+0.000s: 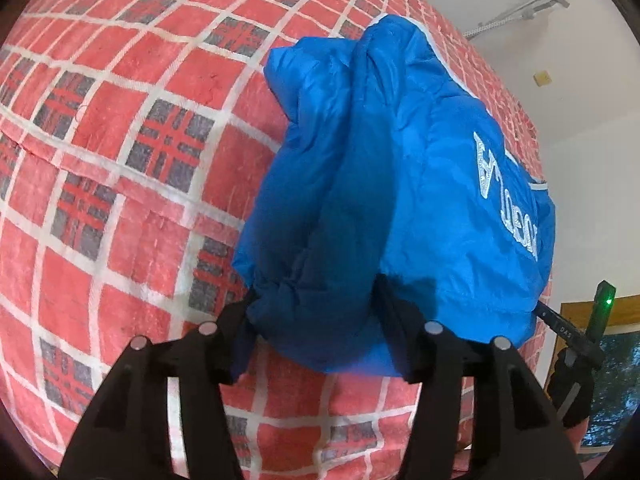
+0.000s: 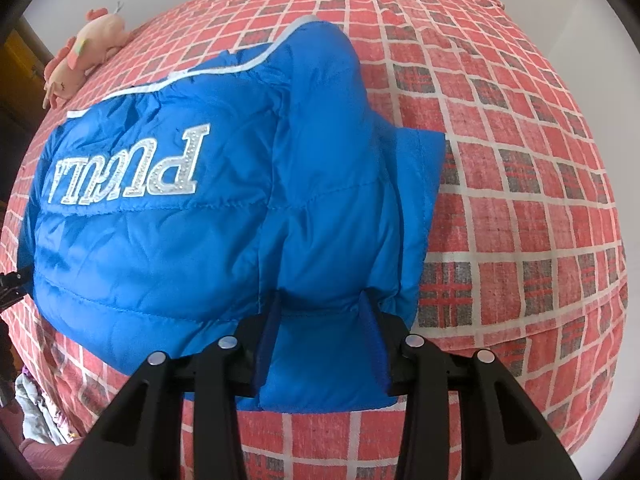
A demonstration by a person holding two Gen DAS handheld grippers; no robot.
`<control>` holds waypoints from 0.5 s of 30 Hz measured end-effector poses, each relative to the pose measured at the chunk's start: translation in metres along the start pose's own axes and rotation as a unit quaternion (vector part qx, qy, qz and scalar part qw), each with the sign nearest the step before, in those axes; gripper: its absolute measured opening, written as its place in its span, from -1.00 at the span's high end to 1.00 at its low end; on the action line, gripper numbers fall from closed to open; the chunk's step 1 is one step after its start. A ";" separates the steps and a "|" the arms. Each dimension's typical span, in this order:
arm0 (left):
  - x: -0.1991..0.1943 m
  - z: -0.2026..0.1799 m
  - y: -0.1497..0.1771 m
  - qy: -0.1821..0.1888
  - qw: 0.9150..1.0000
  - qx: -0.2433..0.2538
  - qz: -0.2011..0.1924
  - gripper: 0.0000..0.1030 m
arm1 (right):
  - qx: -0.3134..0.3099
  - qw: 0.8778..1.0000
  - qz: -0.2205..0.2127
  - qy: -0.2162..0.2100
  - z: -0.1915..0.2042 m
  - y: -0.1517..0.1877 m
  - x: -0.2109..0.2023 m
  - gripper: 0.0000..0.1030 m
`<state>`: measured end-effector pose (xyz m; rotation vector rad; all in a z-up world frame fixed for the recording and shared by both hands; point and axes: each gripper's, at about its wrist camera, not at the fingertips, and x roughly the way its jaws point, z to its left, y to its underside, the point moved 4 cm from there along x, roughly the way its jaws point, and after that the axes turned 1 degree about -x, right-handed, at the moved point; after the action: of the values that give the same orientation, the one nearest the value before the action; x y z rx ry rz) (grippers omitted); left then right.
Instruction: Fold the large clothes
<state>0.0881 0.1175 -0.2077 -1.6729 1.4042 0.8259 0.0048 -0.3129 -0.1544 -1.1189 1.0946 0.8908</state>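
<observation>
Left gripper (image 1: 316, 312): closed on bunched near edge of blue jacket (image 1: 400, 200), jaws only partly apart w/ fabric pinched between.
Jacket: laid on red checked bedcover (image 1: 120, 160), held at both near corners, prob. for next fold.
Right gripper (image 2: 324, 312): clamped on jacket hem, fabric between fingers.

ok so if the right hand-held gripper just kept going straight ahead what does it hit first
The right hand-held gripper is already shut on the padded blue quilted jacket, so more of that jacket comes first, then probably the red checked bedspread beneath; depth is unclear.
</observation>
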 end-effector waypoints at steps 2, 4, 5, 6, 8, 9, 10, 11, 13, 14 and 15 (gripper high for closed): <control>-0.003 0.000 0.001 0.009 1.000 -0.004 -0.009 0.35 | 0.000 1.000 -0.001 -0.001 0.000 -0.001 0.000 0.20; -0.011 -0.003 0.002 0.017 1.000 -0.010 -0.023 0.57 | 0.000 1.000 -0.001 0.000 -0.001 -0.001 -0.001 0.20; -0.016 -0.006 0.003 0.012 0.999 -0.005 -0.032 0.64 | 0.000 1.000 -0.001 0.000 -0.002 -0.001 -0.002 0.20; -0.022 -0.013 0.003 0.004 0.999 0.001 -0.041 0.68 | 0.001 1.000 -0.002 0.000 -0.002 -0.001 -0.004 0.20; -0.034 -0.025 0.004 -0.001 0.998 0.012 -0.056 0.72 | 0.006 1.000 -0.004 0.000 0.000 0.002 -0.009 0.20; -0.039 -0.030 0.003 0.000 0.998 0.019 -0.062 0.73 | 0.008 1.000 -0.006 -0.002 -0.001 0.002 -0.013 0.20; -0.049 -0.040 0.003 0.005 0.997 0.029 -0.070 0.74 | 0.010 1.000 -0.011 -0.005 -0.003 0.002 -0.019 0.20; -0.057 -0.050 0.002 0.013 0.996 0.037 -0.077 0.74 | 0.012 1.000 -0.015 -0.009 -0.004 0.001 -0.024 0.20; -0.072 -0.073 0.002 0.028 0.994 0.061 -0.089 0.75 | 0.014 1.000 -0.022 -0.012 -0.008 0.000 -0.033 0.20; -0.076 -0.084 0.002 0.031 0.993 0.074 -0.091 0.75 | 0.014 1.000 -0.024 -0.011 -0.008 -0.001 -0.035 0.20; -0.082 -0.102 0.004 0.036 0.990 0.097 -0.095 0.75 | 0.012 0.999 -0.029 -0.008 -0.010 -0.002 -0.041 0.20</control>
<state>0.0696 0.0669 -0.0884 -1.6676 1.3052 0.5086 -0.0059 -0.3242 -0.1148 -1.1161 1.0532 0.8371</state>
